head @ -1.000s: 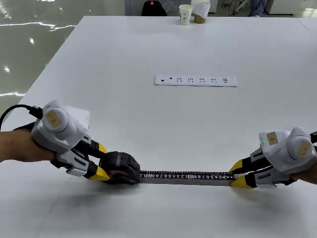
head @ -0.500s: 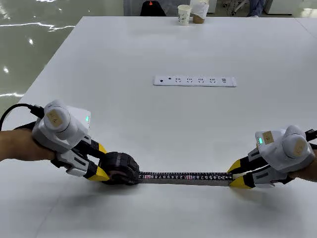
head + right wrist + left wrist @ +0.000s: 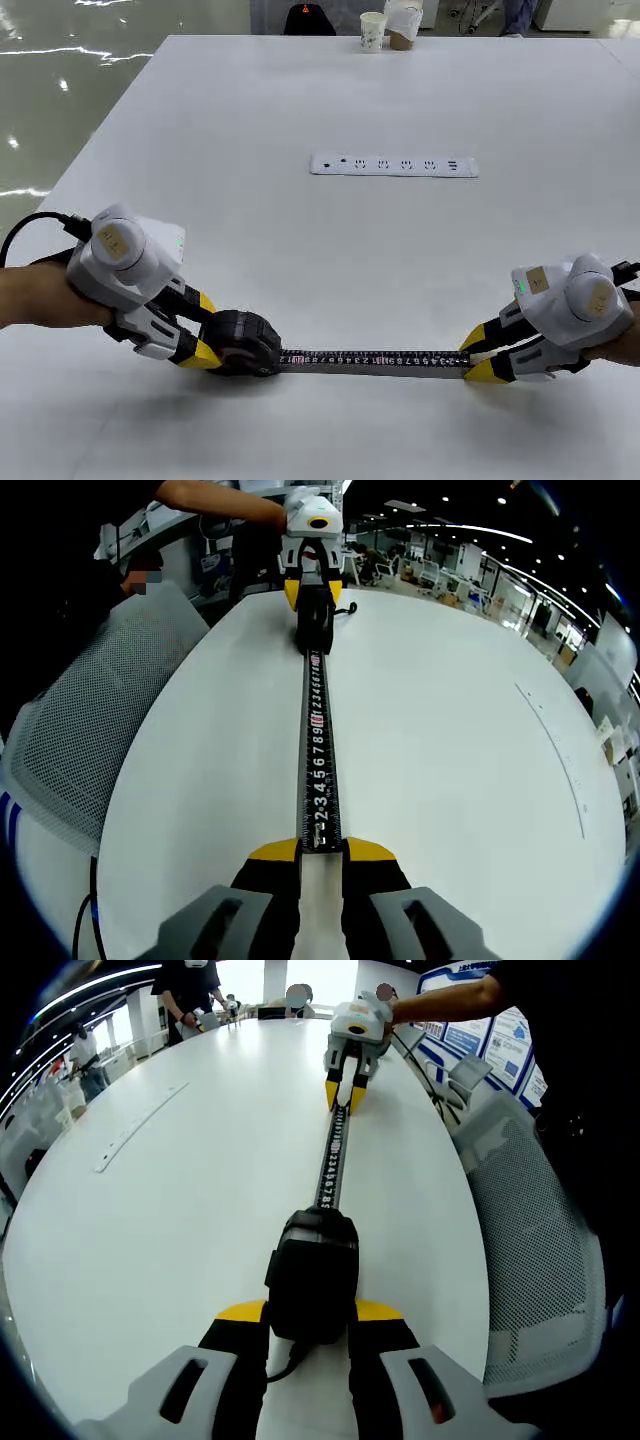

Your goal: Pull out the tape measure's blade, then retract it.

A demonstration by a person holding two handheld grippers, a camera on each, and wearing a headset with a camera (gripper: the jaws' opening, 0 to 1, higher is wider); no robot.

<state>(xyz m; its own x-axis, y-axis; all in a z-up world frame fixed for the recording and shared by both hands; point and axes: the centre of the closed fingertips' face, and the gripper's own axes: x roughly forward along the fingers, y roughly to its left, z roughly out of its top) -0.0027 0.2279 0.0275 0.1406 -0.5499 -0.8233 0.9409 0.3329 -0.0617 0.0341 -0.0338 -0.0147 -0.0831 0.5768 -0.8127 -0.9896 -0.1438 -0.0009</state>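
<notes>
At the lower left of my head view, the left tongs (image 3: 205, 328) are pinching the black case (image 3: 243, 342), which sits on the white surface (image 3: 300, 230). From the case, the blade (image 3: 375, 358) runs flat to the right along the bottom of the frame, numbers up. At the lower right, my right tongs (image 3: 473, 356) are pinching the blade's free end. In the right gripper view I see that end caught between the yellow tips at the bottom, with the blade leading straight up to the case. Above the blade, mid-frame in the head view, lies a power strip (image 3: 394, 165). Cups (image 3: 388, 25) stand at the top edge.
</notes>
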